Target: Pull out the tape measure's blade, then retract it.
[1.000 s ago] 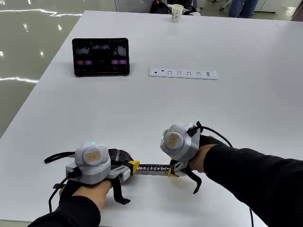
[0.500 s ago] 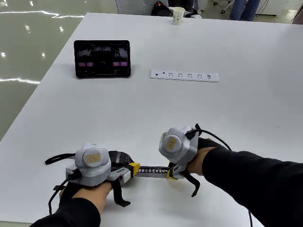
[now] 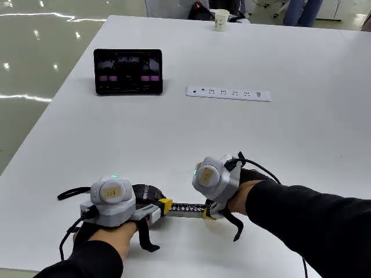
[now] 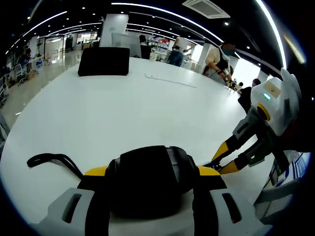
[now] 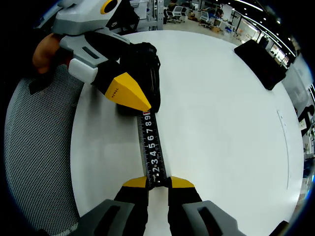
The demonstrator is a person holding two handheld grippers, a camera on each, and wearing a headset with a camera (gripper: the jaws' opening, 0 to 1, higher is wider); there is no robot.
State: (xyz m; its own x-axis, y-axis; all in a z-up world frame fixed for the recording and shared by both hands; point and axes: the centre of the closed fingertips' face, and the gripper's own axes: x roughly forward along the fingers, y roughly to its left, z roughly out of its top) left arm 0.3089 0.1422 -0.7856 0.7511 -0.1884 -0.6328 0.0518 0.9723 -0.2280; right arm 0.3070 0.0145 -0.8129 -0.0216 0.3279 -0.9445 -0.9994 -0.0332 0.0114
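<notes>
"Black casing between those yellow-tipped jaws: is the left gripper [image 3: 161,204] gripping the tape measure [image 4: 147,179]?"

"It is clamping the case from both sides, and the case is resting on the white table [image 3: 174,133] near the front edge."

"And the blade [image 5: 151,147]?"

"It is lying flat on the table, stretching a short way from the case to the right gripper [image 5: 157,183], whose jaws are pinching its tip. Numbers up to nine are showing."

"What is sitting farther back?"

"A tablet [image 3: 128,71] is standing propped at the left, a power strip [image 3: 228,92] is lying to its right, and a paper cup [image 3: 221,19] is standing at the far edge."
</notes>
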